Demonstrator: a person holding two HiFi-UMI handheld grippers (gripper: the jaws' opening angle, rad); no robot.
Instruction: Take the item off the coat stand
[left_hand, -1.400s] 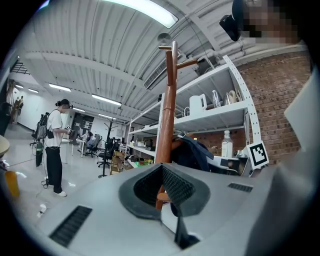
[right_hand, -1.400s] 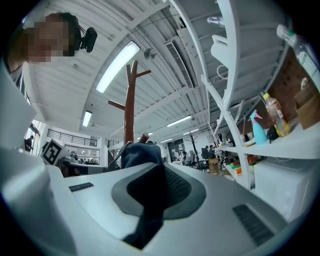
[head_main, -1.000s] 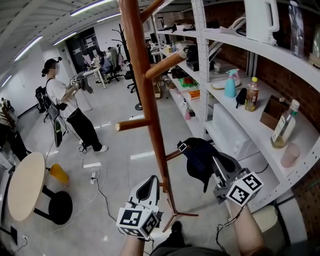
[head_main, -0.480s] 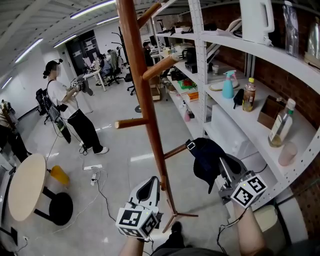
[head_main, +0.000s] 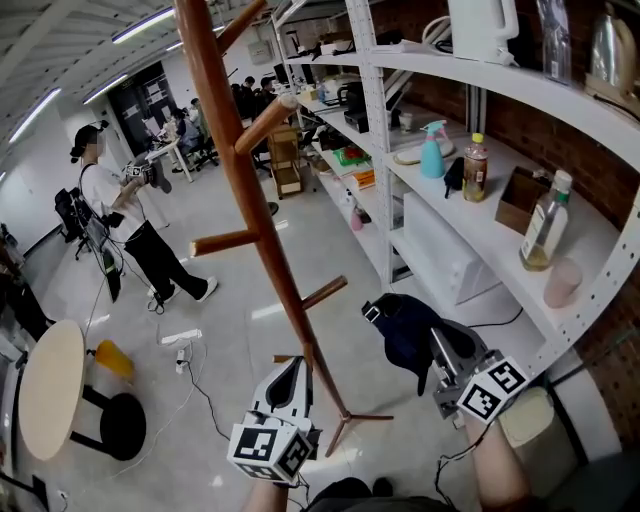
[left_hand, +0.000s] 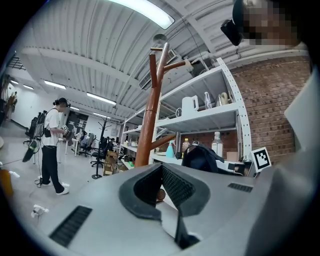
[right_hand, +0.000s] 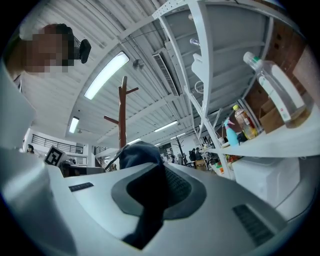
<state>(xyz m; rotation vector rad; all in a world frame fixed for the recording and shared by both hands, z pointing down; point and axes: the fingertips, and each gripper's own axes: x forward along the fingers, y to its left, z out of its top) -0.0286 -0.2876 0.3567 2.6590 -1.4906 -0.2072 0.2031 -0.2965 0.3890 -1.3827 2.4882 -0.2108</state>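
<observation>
Cloth of the dark cap (head_main: 403, 328) sits pinched between the jaws of the right gripper (head_main: 432, 348), as we see in the right gripper view. We find the cap clear of the wooden coat stand (head_main: 248, 190), near its low peg (head_main: 324, 294) without touching it, in front of the white shelving (head_main: 470, 95). The left gripper (head_main: 296, 368) has its 2 jaws together on nothing, close beside the stand's pole.

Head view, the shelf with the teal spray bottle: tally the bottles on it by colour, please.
Teal spray bottle: 1
Brown drink bottle: 1
Clear bottle of yellowish liquid: 1
Total: 3 bottles that can be made out
</observation>
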